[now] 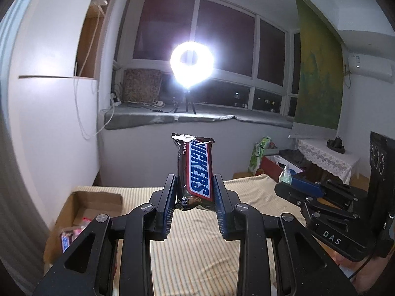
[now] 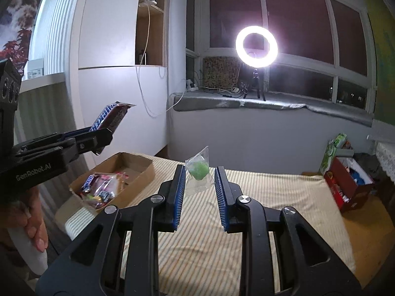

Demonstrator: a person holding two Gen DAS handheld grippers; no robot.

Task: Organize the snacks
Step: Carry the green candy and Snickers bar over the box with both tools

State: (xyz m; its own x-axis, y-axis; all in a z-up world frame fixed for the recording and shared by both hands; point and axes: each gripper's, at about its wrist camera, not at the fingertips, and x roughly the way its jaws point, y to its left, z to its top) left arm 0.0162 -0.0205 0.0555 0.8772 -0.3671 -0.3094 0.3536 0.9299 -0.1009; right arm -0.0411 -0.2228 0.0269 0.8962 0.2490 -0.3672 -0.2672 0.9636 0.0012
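A lit ring light (image 2: 256,46) stands on a small tripod (image 2: 255,87) on the grey-covered sill (image 2: 284,104), in front of the dark window (image 2: 296,19). A patterned box (image 2: 221,72) sits on the sill to its left, with cables beside it. A white cord (image 2: 145,49) hangs from an open shelf (image 2: 149,37). An air conditioner (image 1: 370,67) is mounted on the right wall, near a green wall hanging (image 1: 319,69). Below, a lace cloth (image 1: 328,159) covers a low stand, beside a red box (image 2: 348,185).
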